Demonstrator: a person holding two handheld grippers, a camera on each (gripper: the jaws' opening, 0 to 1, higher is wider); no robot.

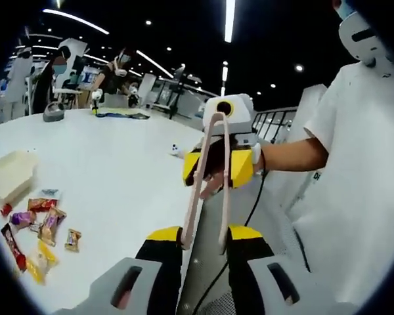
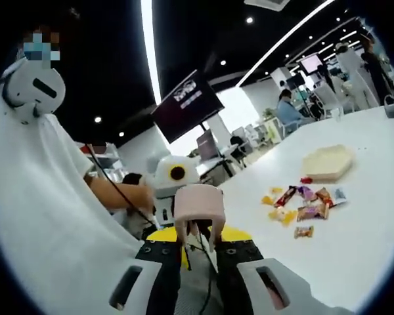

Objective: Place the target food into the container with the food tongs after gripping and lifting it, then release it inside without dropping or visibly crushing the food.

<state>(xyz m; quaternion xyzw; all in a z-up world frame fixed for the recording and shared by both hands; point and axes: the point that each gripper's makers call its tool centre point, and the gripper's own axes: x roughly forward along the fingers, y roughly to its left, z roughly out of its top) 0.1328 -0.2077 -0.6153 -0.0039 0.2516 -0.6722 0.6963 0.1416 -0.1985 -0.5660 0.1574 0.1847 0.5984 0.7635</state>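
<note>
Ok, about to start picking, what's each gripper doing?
Left gripper: closed on the pink tongs.
Right gripper: jaws around the tongs' far end; grip cannot be told.

My fingers looked yellow matt plastic, the pink tongs smooth plastic, the wrappers glossy foil, the desk smooth white.

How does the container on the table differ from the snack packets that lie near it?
The container is one pale cream tray, while the snack packets are many and coloured red, yellow, purple and brown. The container is much larger than any single packet. The container has an angular raised rim and stands open; the packets are flat wrapped pieces, scattered loosely. Both rest on the white table, apart from both grippers.
</note>
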